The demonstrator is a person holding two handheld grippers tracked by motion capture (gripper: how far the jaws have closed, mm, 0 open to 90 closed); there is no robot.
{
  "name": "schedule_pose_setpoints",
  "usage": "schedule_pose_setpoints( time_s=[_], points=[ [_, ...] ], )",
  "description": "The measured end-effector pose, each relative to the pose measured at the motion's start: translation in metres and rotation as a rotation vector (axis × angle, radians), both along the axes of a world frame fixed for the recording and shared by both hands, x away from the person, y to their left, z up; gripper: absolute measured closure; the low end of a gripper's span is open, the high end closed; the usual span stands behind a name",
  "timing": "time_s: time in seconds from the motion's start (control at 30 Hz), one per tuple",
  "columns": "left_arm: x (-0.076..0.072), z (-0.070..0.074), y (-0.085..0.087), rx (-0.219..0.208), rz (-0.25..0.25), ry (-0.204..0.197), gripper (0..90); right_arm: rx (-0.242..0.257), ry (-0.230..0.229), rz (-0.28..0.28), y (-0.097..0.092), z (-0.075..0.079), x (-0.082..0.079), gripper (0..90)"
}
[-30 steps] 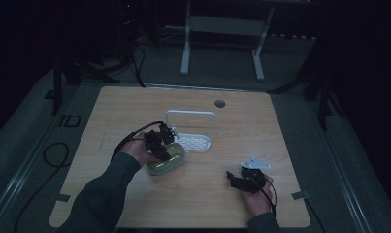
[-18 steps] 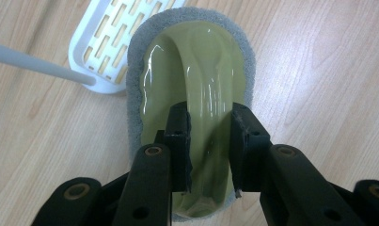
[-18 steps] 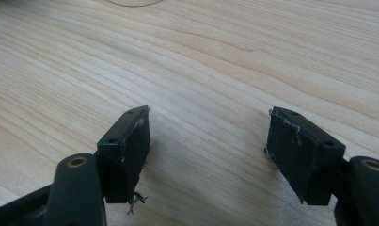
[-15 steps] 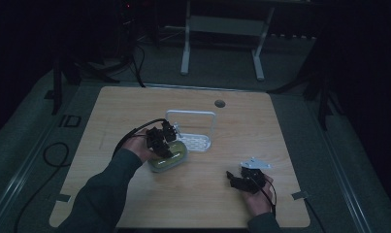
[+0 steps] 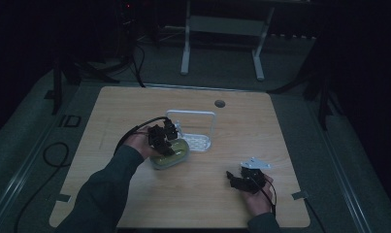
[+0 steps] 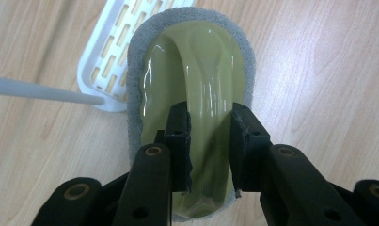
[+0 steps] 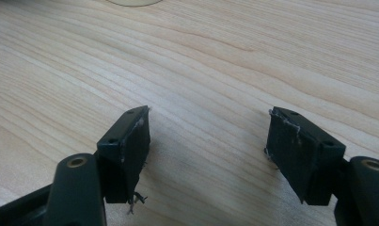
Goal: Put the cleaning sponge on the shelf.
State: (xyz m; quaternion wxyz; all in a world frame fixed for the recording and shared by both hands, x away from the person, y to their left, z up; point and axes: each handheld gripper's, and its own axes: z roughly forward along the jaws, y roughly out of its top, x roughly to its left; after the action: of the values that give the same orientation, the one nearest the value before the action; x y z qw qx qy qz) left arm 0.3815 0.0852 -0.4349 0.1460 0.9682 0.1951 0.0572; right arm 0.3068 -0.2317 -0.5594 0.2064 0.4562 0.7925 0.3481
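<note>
Gripping the green-handled scrub sponge by its ridge, the left hand-held gripper has nudged it closer beside the white drainer tray, while the right hand-held gripper rests open on the counter.

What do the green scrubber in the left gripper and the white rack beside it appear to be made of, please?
The scrubber looks like glossy olive-green moulded plastic, judging by its sharp highlights, rimmed by a matte grey, fuzzy pad, probably abrasive foam or fibre. The white rack seems smooth moulded plastic with regular slots; its thin handle bar could be plastic or coated wire.
</note>
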Motion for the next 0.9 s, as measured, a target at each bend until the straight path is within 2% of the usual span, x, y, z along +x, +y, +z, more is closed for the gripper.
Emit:
schedule_pose_setpoints(
  time_s=[0.13, 0.2, 0.3, 0.57, 0.9],
  points=[
    [0.002, 0.003, -0.004, 0.003, -0.008, -0.009, 71.9, 0.001, 0.000, -0.001, 0.000, 0.000, 0.000, 30.3],
    [0.003, 0.003, -0.005, 0.015, -0.022, -0.014, 71.9, 0.000, 0.000, -0.001, 0.000, 0.000, 0.000, 30.2],
    [0.004, 0.003, -0.006, 0.009, -0.051, -0.025, 71.8, 0.000, -0.001, 0.000, 0.000, 0.000, 0.000, 30.2],
    [0.008, 0.000, -0.004, 0.009, -0.056, -0.027, 71.8, 0.002, 0.001, -0.001, 0.000, 0.000, 0.000, 30.2],
    [0.011, -0.001, -0.006, 0.013, -0.098, -0.053, 71.8, 0.001, 0.001, 0.000, 0.000, 0.000, 0.000, 30.2]
  ],
)
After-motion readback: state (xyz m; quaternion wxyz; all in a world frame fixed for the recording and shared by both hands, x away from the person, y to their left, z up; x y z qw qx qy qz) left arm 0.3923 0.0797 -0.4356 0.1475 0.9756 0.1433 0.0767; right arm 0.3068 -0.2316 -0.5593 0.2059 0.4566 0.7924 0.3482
